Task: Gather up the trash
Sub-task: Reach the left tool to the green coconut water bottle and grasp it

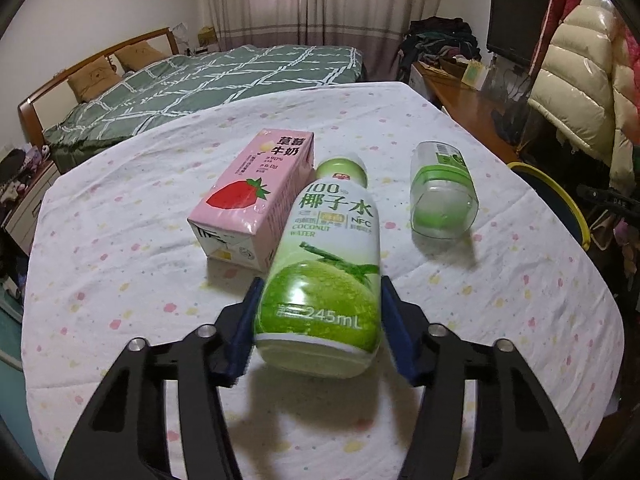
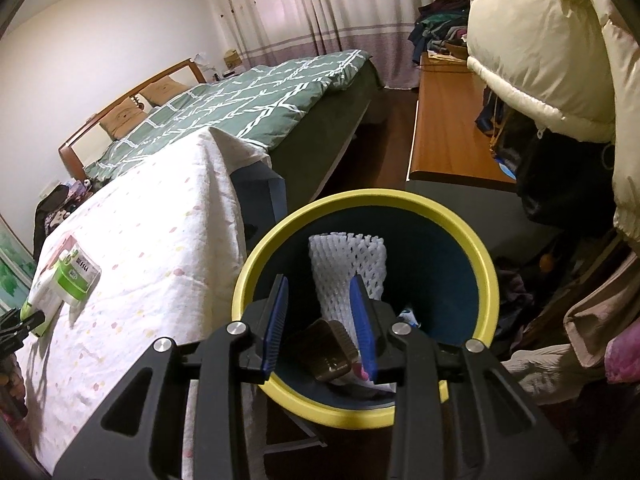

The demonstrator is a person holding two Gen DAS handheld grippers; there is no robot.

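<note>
Left claw (image 1: 320, 320) is gripping the coconut water bottle (image 1: 324, 256) lying on the bench (image 1: 120, 240); right claw (image 2: 320, 320) is hovering released, holding nothing, over the bin (image 2: 486, 264)

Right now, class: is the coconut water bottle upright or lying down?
Lying down: the coconut water bottle rests on its side on the tablecloth, cap pointing away.
</note>
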